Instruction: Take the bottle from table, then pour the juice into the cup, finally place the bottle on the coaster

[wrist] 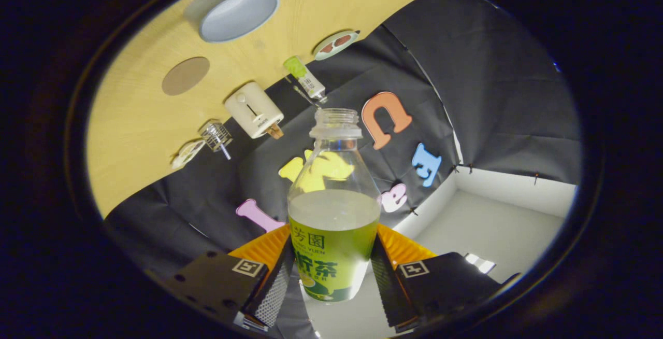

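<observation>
We see the gripper [331,271] clamped on the bottle [333,209], one finger pressing on each side of its lower body, so the bottle sits squarely between the fingers [272,282] and rises ahead of them. The bottle is clear plastic with a ribbed, threaded neck and its mouth is open, with no cap on it. A yellow-green label wraps its lower half, and pale greenish juice fills it to just above the label's top edge; the shoulder and neck above that line are empty and see-through. The view is tilted, so the wooden table [134,121] slants across the scene beyond the bottle, well apart from it.

On that table we make out a white cup [235,13] with its wide mouth facing us, and near it a round brown coaster [185,75] lying flat. Closer to the bottle's neck are a cream-coloured box-shaped device [254,109], a small wire cage-like item [216,136], and a little tube with a green cap [305,77]. A small plate [336,44] with dark pieces on it lies at the table's edge.
</observation>
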`<state>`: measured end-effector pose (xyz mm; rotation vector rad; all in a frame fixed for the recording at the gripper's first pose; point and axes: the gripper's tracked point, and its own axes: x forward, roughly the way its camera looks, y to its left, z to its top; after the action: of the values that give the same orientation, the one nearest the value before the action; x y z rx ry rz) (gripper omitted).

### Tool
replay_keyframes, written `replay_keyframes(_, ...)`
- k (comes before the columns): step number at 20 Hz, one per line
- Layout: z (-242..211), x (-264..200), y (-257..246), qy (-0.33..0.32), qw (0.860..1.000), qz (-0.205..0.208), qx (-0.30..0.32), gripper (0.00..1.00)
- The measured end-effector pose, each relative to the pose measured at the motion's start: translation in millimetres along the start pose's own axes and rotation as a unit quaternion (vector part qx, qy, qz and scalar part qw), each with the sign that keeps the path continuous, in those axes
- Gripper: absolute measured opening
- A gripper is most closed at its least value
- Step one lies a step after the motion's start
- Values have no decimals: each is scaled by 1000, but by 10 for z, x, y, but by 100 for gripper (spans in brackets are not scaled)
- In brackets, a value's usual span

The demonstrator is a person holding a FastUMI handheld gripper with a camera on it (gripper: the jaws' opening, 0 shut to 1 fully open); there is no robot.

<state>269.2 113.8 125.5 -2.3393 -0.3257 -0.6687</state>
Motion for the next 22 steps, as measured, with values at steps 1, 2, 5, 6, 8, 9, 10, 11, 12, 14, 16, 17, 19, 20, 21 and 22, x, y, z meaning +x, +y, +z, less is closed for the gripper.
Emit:
replay_keyframes(1, -1, -6, 6, 1, 1000, 3, 4, 80)
replay_keyframes(2, -4, 2, 3, 3, 1000, 4, 8, 80)
replay_keyframes(5, -12, -10, 60, 9, 1000, 17, 16, 80)
replay_keyframes(6, -6, 9, 83, 11, 999, 21, 23, 80)
replay_keyframes(8, 6, 46, 130, 17, 997, 36, 69, 80)
replay_keyframes(9, 6, 43, 177, 25, 993, 53, 106, 80)
replay_keyframes(10, 7, 9, 231, 33, 985, 78, 150, 80)
replay_keyframes(11, 39, 6, 290, 36, 974, 100, 198, 81)
replay_keyframes(12, 52, 23, 306, 39, 962, 115, 243, 81)
replay_keyframes(14, 57, -28, 275, 49, 938, 142, 313, 80)
replay_keyframes(16, 66, -50, 198, 54, 911, 163, 375, 81)
replay_keyframes(17, 125, -96, 229, 54, 888, 198, 412, 81)
replay_keyframes(19, 181, -142, 260, 60, 838, 247, 484, 81)
replay_keyframes(20, 157, -100, 222, 66, 816, 258, 512, 81)
replay_keyframes(21, 130, -77, 185, 72, 797, 263, 539, 81)
replay_keyframes(22, 97, -41, 143, 79, 775, 271, 565, 81)
